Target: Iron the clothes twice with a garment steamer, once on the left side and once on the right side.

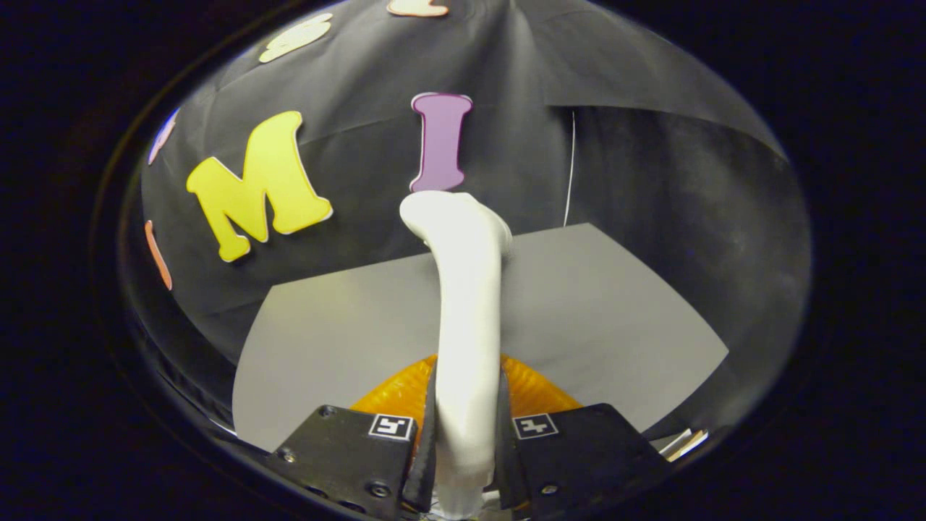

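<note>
The white garment steamer stands up between my fingers, its handle rising from them and its head curving over beyond them. My gripper is shut on the steamer's handle, with both fingers pressed against its sides. An orange ribbed garment lies on the grey table just ahead of the fingers, mostly hidden behind them and the steamer.
The booth's black cloth wall hangs behind the table. A thin white cord hangs down the wall, right of the steamer's head. Some flat pale sheets stick out at the table's near right edge.
</note>
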Demonstrator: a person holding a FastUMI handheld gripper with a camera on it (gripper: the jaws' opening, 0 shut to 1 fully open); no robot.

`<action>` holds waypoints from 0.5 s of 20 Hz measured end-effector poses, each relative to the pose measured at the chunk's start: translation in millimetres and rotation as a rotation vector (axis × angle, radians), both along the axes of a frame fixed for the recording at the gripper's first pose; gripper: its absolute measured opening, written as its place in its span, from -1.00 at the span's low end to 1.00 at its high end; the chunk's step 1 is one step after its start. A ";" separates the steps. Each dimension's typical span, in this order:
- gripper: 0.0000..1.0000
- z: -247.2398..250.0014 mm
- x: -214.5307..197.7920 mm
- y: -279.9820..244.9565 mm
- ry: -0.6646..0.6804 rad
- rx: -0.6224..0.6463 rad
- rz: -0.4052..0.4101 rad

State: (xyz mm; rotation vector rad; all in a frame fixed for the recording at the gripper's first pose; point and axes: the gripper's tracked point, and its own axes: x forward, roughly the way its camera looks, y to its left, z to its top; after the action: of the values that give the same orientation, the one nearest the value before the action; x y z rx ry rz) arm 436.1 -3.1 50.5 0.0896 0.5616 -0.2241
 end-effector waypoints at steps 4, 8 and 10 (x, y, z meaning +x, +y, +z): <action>-0.27 26.4 -35.9 25.8 -0.096 0.028 0.031; -0.27 38.0 -81.3 63.7 -0.171 0.037 0.064; -0.27 36.8 -103.0 79.1 -0.196 0.039 0.071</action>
State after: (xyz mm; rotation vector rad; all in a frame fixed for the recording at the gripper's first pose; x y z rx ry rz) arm 333.2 75.9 87.2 0.1276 0.3731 -0.1339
